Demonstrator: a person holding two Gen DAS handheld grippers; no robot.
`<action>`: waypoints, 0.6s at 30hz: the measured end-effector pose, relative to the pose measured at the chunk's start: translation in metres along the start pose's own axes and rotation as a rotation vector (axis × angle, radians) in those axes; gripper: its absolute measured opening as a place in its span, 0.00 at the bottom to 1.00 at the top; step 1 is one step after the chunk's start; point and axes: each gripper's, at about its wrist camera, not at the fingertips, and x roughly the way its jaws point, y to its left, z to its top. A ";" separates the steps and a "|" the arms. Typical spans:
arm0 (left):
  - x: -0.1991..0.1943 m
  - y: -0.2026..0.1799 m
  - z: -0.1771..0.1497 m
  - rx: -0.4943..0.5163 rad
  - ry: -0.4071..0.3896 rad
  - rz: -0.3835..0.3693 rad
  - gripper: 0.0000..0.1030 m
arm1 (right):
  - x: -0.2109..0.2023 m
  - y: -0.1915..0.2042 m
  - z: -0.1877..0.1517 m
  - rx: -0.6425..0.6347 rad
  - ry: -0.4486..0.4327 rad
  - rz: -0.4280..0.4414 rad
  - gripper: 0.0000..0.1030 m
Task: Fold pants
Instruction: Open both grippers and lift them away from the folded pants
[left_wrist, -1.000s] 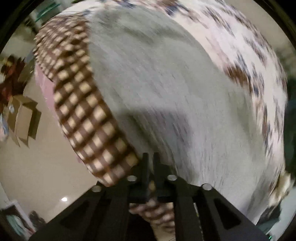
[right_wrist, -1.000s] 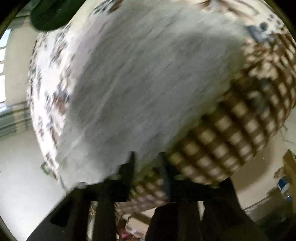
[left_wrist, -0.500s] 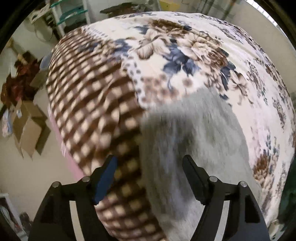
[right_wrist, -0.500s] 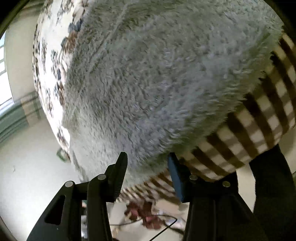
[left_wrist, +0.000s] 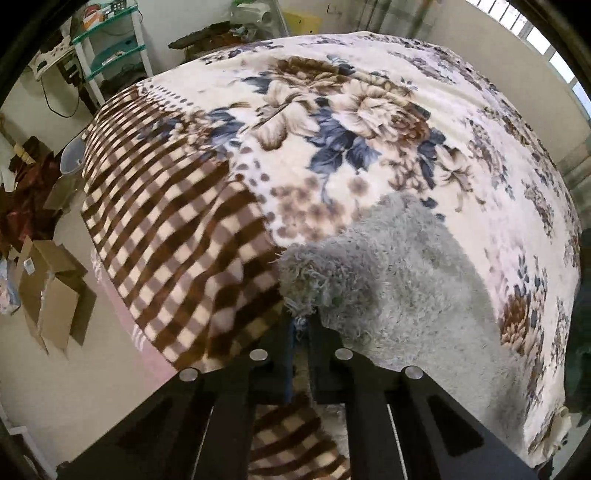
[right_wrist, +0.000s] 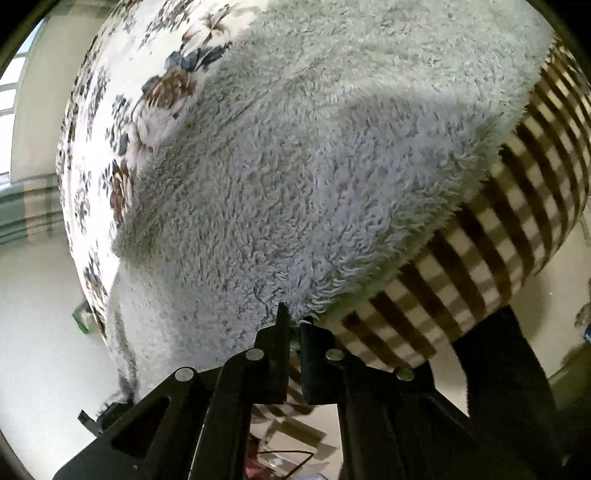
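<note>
The grey fleece pants (left_wrist: 413, 291) lie on a bed under a floral blanket (left_wrist: 369, 122) with a brown checked border (left_wrist: 177, 236). My left gripper (left_wrist: 301, 321) is shut on a near corner of the pants, which bunches just above the fingertips. In the right wrist view the pants (right_wrist: 295, 177) fill most of the frame, and my right gripper (right_wrist: 293, 325) is shut on their near edge by the checked border (right_wrist: 491, 266).
Cardboard boxes (left_wrist: 51, 295) and clutter sit on the floor to the left of the bed. A shelf rack (left_wrist: 110, 48) stands against the far wall. Pale floor (right_wrist: 40, 332) lies beside the bed on the right gripper's left.
Both grippers stood open half a second ago; now both have closed on the pants' near edge. The left one has gathered a corner of fleece.
</note>
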 end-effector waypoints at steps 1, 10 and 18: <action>0.003 0.002 0.000 -0.003 0.008 0.004 0.04 | -0.004 -0.002 -0.001 -0.005 0.001 -0.006 0.04; 0.013 -0.012 -0.016 0.054 0.086 0.065 0.19 | 0.021 -0.035 0.028 -0.015 0.124 0.047 0.45; -0.028 -0.098 -0.107 0.222 0.104 0.004 0.70 | -0.084 -0.151 0.090 0.166 -0.176 0.107 0.63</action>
